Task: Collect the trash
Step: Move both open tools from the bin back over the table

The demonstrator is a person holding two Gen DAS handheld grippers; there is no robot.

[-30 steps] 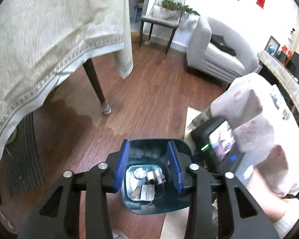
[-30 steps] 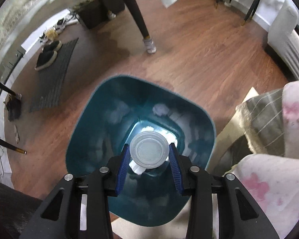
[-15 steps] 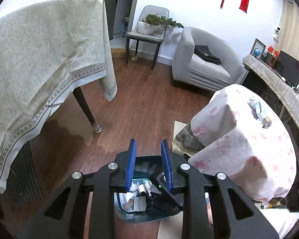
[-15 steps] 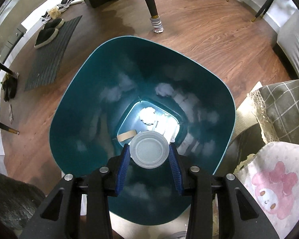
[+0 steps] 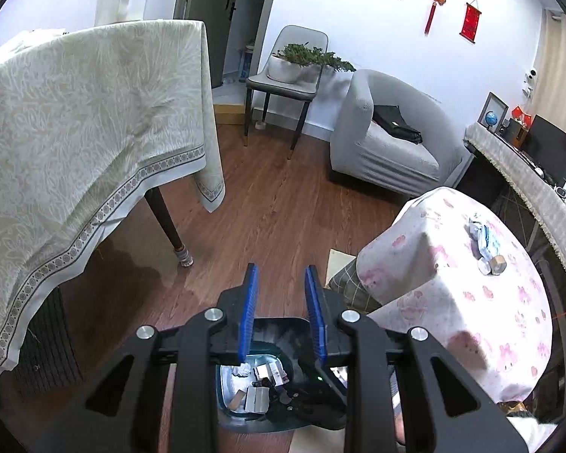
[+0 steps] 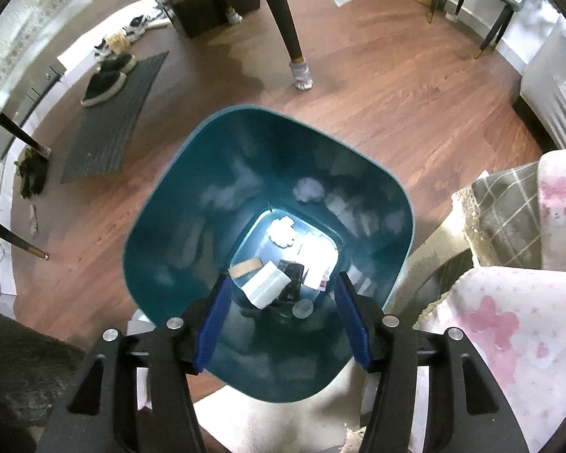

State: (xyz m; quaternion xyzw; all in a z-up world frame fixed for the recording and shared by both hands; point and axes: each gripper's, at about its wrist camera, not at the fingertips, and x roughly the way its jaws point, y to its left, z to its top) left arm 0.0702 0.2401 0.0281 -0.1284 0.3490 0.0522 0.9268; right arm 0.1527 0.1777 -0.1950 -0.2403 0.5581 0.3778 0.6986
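Note:
A teal trash bin (image 6: 192,234) stands on the wood floor right below my right gripper (image 6: 281,321), which is open and empty over its mouth. At the bin's bottom lie a crumpled tissue (image 6: 282,231), paper scraps and a small round plastic lid (image 6: 302,308). My left gripper (image 5: 281,313) is open and empty, held higher above the bin (image 5: 275,330). More trash (image 5: 485,241), crumpled wrappers and a small cup, lies on the round pink-flowered table (image 5: 460,302) at the right.
A large table with a cream cloth (image 5: 75,143) fills the left; its leg (image 6: 283,19) stands beyond the bin. A grey armchair (image 5: 388,143), a chair with a plant (image 5: 286,75), and a dark mat with shoes (image 6: 109,113) surround the floor.
My right gripper opened and the round lid dropped into the bin. My left gripper rose and tilted up, away from the bin, its jaws narrower than a second ago.

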